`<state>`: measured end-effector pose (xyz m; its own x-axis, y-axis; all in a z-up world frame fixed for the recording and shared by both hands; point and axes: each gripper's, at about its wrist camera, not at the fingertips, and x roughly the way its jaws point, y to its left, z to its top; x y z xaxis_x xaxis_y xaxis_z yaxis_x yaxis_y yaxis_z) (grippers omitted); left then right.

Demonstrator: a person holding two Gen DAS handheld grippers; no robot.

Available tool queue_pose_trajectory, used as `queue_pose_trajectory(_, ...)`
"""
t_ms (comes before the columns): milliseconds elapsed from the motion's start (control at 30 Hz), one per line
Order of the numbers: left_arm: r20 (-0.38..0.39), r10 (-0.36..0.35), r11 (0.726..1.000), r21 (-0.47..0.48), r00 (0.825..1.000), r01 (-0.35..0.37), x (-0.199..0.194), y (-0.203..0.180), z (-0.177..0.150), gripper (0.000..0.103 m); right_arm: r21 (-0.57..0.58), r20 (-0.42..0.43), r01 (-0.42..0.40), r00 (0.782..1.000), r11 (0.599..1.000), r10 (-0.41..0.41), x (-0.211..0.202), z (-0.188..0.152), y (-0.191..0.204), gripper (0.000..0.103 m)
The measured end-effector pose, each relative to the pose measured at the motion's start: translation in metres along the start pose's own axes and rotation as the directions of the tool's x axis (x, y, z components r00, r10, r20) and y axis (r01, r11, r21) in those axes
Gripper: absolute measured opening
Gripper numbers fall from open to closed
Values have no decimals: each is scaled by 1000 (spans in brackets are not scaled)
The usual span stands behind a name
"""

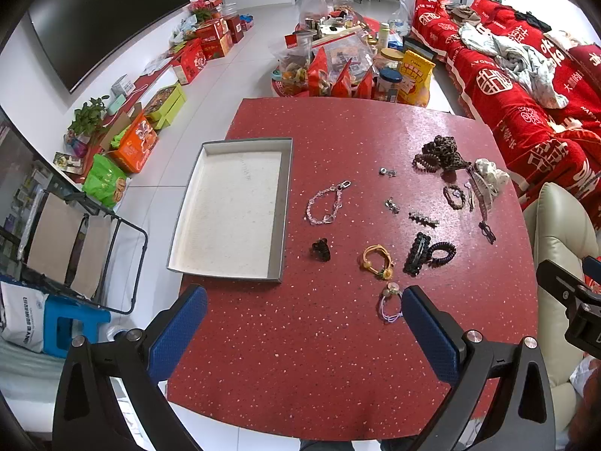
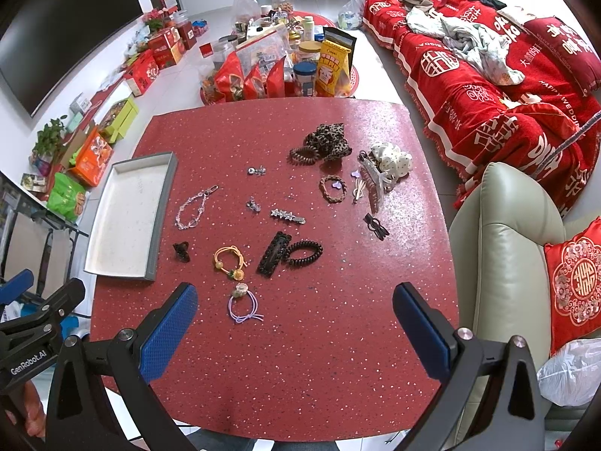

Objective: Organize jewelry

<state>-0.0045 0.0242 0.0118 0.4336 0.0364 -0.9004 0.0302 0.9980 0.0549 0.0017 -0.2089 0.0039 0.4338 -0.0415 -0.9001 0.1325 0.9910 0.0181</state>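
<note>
A grey tray (image 1: 180, 225) (image 2: 167, 188) with a white bare floor lies at the left of the red table. Several jewelry pieces lie to its right: a pink bead bracelet (image 1: 326, 203) (image 2: 195, 206), a small black claw clip (image 1: 321, 250) (image 2: 181, 251), a yellow hair tie (image 1: 377, 260) (image 2: 230, 259), a purple hair tie (image 1: 390, 304) (image 2: 243, 302), a black barrette (image 1: 416, 253) (image 2: 274, 252), a star clip (image 2: 287, 216), a leopard scrunchie (image 1: 443, 152) (image 2: 328, 141). My left gripper (image 1: 300, 334) and right gripper (image 2: 296, 332) are open, empty, above the table's near edge.
The red speckled table (image 1: 338, 357) (image 2: 338, 338) has a pale leather chair (image 2: 507, 263) at its right. A red sofa (image 2: 488, 75) stands further right. Snack bags and jars (image 2: 281, 67) crowd a low table beyond the far edge. Boxes line the left wall (image 1: 131, 143).
</note>
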Motion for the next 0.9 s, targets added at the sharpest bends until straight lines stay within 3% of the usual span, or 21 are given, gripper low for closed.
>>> queue_pose_trajectory(900, -10, -11, 1000, -3, 1000, 11, 5, 6, -3, 103, 1, -3, 0, 1000, 1000, 0, 0, 1, 2, 103)
